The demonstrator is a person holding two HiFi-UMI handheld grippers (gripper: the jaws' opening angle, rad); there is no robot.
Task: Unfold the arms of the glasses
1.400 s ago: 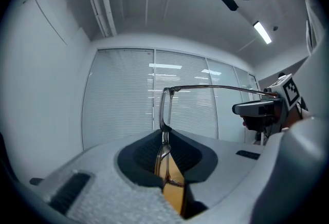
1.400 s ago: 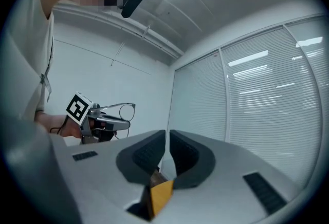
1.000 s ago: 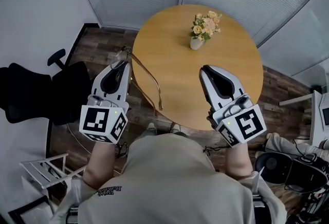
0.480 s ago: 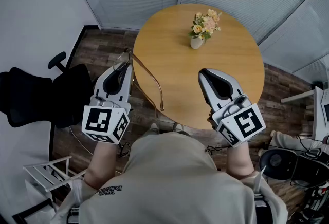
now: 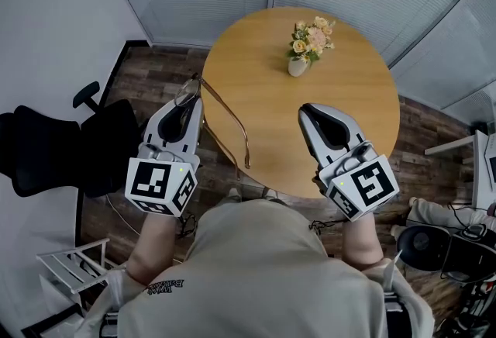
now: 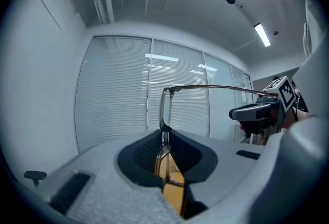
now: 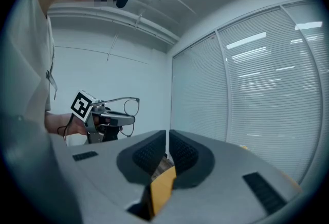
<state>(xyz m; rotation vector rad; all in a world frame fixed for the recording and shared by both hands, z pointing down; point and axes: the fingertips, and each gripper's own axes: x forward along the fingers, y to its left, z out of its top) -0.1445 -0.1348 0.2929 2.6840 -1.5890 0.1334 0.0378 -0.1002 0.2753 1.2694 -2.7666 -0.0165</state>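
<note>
Thin metal-framed glasses (image 5: 188, 87) are clamped by their front frame in my left gripper (image 5: 191, 94), held level off the table's left edge. Their arms (image 5: 229, 118) stand out to the right and back toward me, over the table rim. In the left gripper view the frame (image 6: 164, 110) rises upright from between the pads, and one arm (image 6: 216, 87) runs right toward my right gripper (image 6: 255, 112). My right gripper (image 5: 310, 110) hovers over the table's near right part, jaws together and holding nothing, well apart from the glasses. From the right gripper view (image 7: 167, 138) the glasses (image 7: 131, 106) show far left.
The round wooden table (image 5: 349, 96) carries a small white vase of flowers (image 5: 301, 63) at its far side. A black office chair (image 5: 54, 154) stands left of me, a white rack (image 5: 70, 270) at the lower left. Blinds and glass walls surround the room.
</note>
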